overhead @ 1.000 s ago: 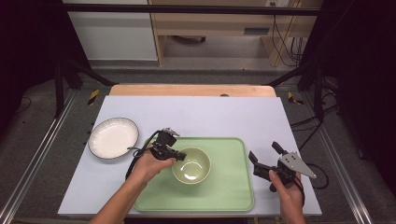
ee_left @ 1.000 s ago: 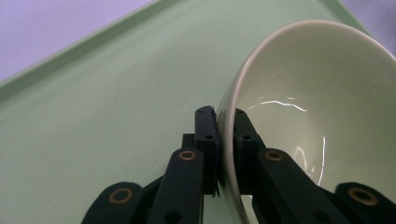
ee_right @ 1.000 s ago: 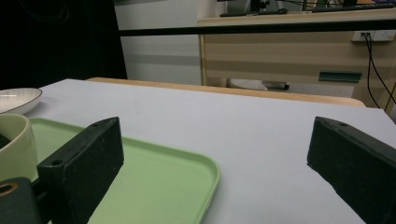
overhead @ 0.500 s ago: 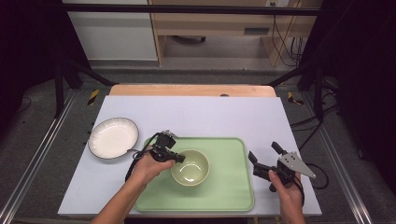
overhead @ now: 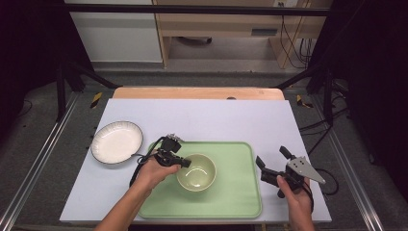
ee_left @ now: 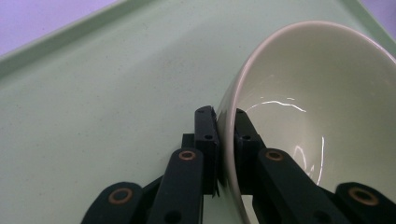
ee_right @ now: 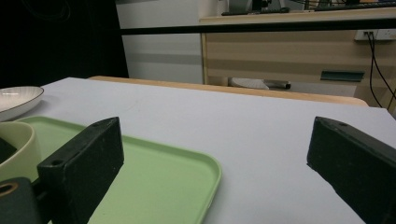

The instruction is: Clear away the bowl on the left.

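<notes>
A pale green bowl sits on the green tray near the table's front. My left gripper is shut on the bowl's left rim. In the left gripper view the rim is pinched between the two black jaws, one outside and one inside the bowl. My right gripper stands open just off the tray's right edge, above the white table top, with nothing between its jaws. The right gripper view looks across the tray's corner, with the bowl at the far left.
A white plate with a dark rim lies on the table left of the tray, and the plate also appears at the left of the right gripper view. The white mat stretches behind the tray. Black frame bars and cables surround the table.
The bowl and my left gripper have shifted slightly toward the table's front on the tray. The right gripper has stayed where it was, open.
</notes>
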Demonstrator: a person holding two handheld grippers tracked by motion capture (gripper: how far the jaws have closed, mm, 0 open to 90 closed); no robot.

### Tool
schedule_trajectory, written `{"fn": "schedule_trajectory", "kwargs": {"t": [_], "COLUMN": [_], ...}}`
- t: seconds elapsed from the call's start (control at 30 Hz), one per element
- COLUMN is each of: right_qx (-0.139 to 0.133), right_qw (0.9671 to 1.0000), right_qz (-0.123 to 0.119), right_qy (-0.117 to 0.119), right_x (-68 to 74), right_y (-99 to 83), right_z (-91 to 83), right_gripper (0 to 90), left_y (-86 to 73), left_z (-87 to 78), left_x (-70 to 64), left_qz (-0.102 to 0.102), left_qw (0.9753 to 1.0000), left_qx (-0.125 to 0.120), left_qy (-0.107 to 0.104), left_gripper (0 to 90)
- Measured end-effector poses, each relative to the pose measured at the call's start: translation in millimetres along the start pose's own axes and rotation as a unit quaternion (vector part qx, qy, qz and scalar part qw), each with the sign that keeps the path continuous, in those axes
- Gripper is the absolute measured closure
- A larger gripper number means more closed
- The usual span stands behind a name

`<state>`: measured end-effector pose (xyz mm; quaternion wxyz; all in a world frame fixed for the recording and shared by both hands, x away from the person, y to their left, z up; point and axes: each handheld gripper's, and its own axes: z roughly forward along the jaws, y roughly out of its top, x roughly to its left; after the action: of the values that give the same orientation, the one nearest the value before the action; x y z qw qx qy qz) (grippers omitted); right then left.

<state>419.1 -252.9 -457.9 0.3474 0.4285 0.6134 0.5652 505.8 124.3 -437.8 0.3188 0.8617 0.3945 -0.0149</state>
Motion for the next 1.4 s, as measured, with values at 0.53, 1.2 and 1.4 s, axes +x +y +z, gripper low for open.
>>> {"fn": "schedule_trajectory", "kwargs": {"t": [0.53,1.2,1.4], "right_qx": [0.003,0.002,0.006], "right_qw": [1.0000,1.0000,1.0000], "right_qz": [0.000,0.001,0.001], "right_qy": [0.003,0.002,0.006], "right_x": [1.9,1.1,3.7], "right_y": [0.0,-0.2,-0.3], "right_z": [0.8,0.7,1.6], "right_gripper": [4.0,4.0,3.9], "left_y": [0.0,-0.1,-3.3], "left_z": [1.4,-1.6,-7.2], "left_x": [0.5,-4.7,-10.8], "left_qz": [-0.001,0.039,0.077], "left_qw": [1.0000,0.9989,0.9951], "left_qx": [0.001,-0.018,-0.048], "left_qy": [0.001,0.021,0.038], "left_gripper": [84.0,68.5,43.6]}}
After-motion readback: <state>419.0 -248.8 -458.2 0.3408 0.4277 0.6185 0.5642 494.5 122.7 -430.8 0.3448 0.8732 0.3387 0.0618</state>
